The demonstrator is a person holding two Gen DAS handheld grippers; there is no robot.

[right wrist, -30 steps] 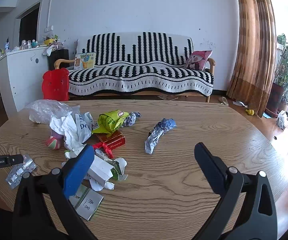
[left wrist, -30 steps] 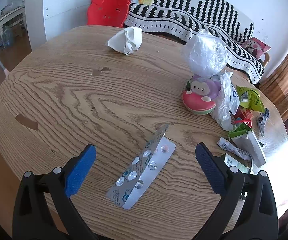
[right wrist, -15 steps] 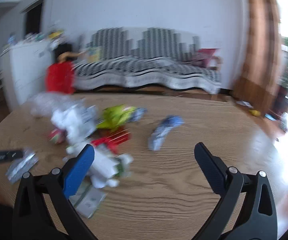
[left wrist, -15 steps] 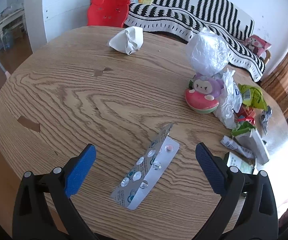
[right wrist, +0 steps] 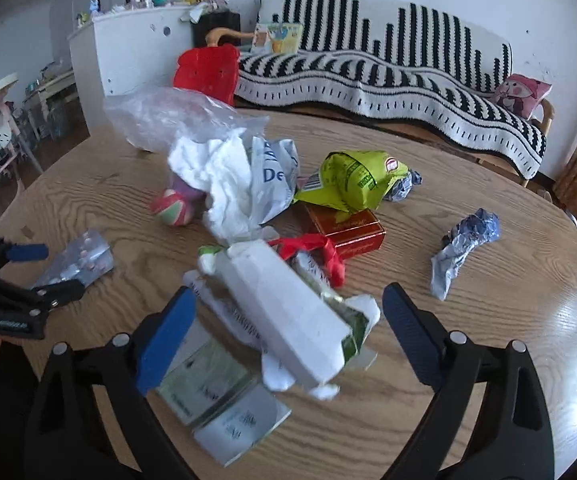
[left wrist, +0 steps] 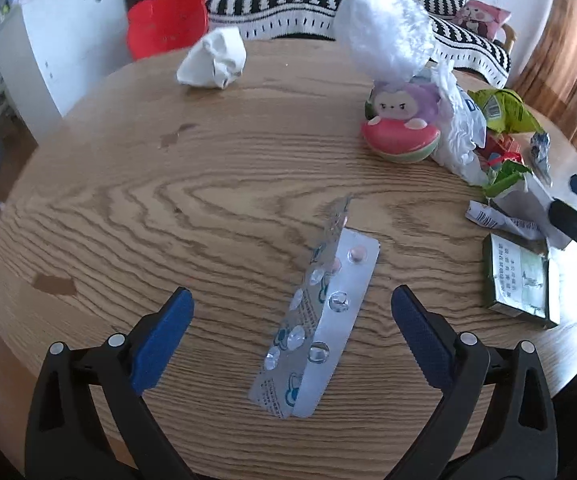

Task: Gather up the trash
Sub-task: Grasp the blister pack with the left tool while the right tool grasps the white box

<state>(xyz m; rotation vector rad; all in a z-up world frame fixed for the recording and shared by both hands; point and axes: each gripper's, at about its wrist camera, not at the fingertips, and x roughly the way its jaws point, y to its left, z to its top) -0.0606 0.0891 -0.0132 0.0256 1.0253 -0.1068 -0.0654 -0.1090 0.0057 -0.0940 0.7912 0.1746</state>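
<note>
L gripper (left wrist: 292,312): jaws spread wide, nothing pinched. Foil blister strips (left wrist: 320,312) lie flat on the wooden table (left wrist: 168,200) in the gap betw. the blue pads, lower centre of frame, pads not touching them. Crumpled white paper (left wrist: 214,62) sits apart at upper centre-left. Plush toy (left wrist: 402,124) at upper right, clear plastic bag (left wrist: 386,36) bunched on top of it. Green flat box (left wrist: 522,280) at right edge, near table rim.

R gripper (right wrist: 288,320): jaws have just been closing a little but stand wide; white carton (right wrist: 284,316) w/ torn green end lies betw. the pads, no pad contact seen. Printed leaflets (right wrist: 224,400) under and below it, lower centre. Main trash pile in mid-frame: white tissue/bag wad (right wrist: 236,184), green snack wrapper (right wrist: 348,184), red box (right wrist: 348,228) w/ red ribbon (right wrist: 320,252). Blue-silver wrapper (right wrist: 464,248) alone at right, well apart from the pile. L gripper also visible at left edge of this view, straddling the blister strips.
</note>
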